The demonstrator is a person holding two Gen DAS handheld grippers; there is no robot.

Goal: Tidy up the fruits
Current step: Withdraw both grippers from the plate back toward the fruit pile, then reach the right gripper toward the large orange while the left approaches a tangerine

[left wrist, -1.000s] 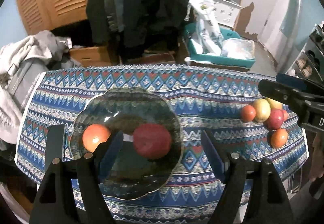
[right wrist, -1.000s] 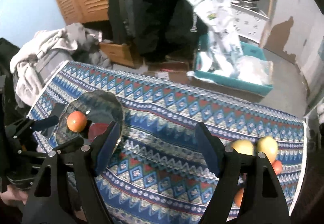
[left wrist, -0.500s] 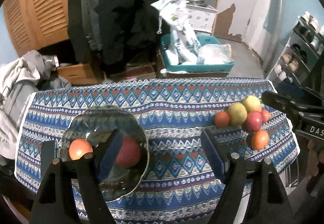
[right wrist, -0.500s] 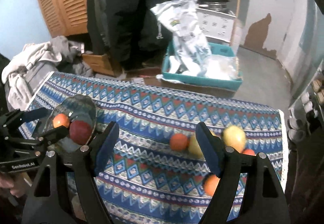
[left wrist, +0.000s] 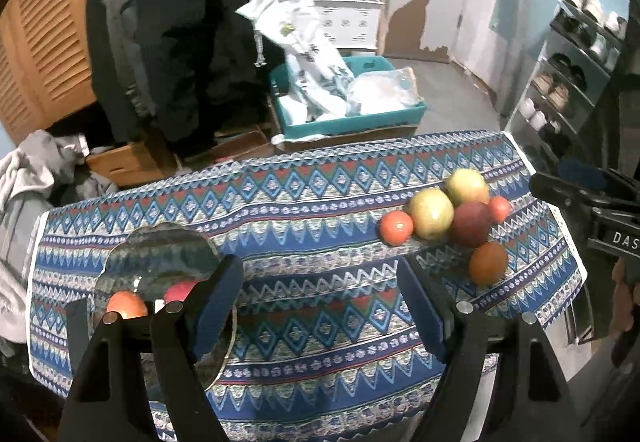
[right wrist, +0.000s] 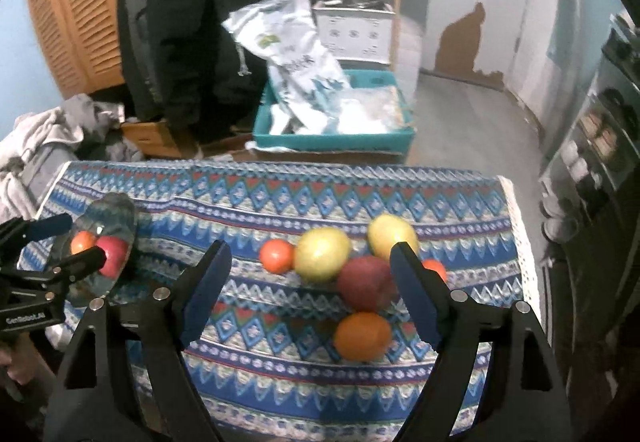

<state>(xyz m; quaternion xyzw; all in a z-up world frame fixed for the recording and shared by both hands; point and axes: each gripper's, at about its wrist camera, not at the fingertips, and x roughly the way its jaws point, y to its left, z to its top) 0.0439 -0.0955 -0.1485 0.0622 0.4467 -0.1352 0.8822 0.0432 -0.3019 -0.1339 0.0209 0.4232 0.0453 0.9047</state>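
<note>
A glass plate (left wrist: pixel 160 262) at the left of the patterned tablecloth (left wrist: pixel 312 210) holds an orange fruit (left wrist: pixel 126 304) and a red apple (left wrist: pixel 180 288). My left gripper (left wrist: pixel 320 274) hovers open just right of the plate, with nothing between its fingers. At the table's right end lies a pile of fruit: a tomato (right wrist: pixel 276 256), two yellow apples (right wrist: pixel 323 253), a dark red apple (right wrist: pixel 366 284) and an orange (right wrist: pixel 362 336). My right gripper (right wrist: pixel 310 254) hangs above and in front of this pile. Its jaws are opening and grip nothing.
The cloth's right edge (right wrist: pixel 516 242) lies just beyond the pile. Behind the table on the floor are a teal crate (left wrist: pixel 352 122) with plastic bags, a heap of grey clothes (left wrist: pixel 28 178) at the left, and a shoe rack (left wrist: pixel 568 90) at the right.
Both grippers have swung to the right. The plate has slid toward the left of each view and the fruit pile has come toward the middle. The right jaws stand slightly wider.
</note>
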